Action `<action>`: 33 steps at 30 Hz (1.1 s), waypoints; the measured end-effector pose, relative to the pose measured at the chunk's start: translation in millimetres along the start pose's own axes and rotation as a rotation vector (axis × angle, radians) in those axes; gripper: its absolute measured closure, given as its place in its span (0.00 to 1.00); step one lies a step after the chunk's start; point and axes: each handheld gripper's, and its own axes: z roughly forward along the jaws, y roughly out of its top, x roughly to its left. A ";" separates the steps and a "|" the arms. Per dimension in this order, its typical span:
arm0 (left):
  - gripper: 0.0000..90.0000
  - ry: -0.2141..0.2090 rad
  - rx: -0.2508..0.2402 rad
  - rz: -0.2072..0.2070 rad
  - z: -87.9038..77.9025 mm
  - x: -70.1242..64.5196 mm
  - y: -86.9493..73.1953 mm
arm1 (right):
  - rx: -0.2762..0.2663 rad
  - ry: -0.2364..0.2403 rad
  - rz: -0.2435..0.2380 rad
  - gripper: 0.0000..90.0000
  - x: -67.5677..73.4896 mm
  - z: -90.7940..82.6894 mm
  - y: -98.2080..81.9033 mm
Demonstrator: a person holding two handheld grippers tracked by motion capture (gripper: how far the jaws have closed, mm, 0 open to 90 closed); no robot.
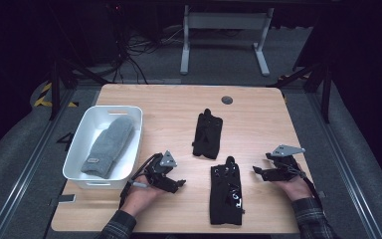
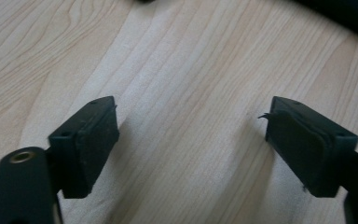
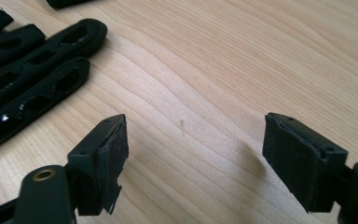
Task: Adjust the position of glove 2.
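On the table point(image 1: 258, 114), a bin point(image 1: 82, 133) at the left holds a mitten point(image 1: 108, 145). One glove point(image 1: 207, 135) lies mid-table; another glove point(image 1: 225, 195) lies nearer, between both hand-held grippers.

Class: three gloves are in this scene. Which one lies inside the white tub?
The grey mitten: it rests in the white tub, fuzzy and fingerless. The two black fingered gloves lie on the bare table.
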 end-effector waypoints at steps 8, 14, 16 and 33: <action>0.85 -0.089 -0.072 -0.004 -3.8 10.3 23.0 | -0.024 0.007 0.031 0.22 -3.4 4.1 -4.2; 1.00 -0.102 -0.057 -0.021 4.3 23.3 44.3 | -0.028 0.009 0.030 0.22 -3.8 4.2 -4.8; 1.00 -0.097 -0.055 -0.020 8.2 28.6 49.7 | -0.028 0.009 0.030 0.22 -3.8 4.3 -4.9; 1.00 -0.031 -0.067 -0.055 56.0 62.6 108.1 | -0.028 0.010 0.030 0.22 -3.9 4.3 -4.9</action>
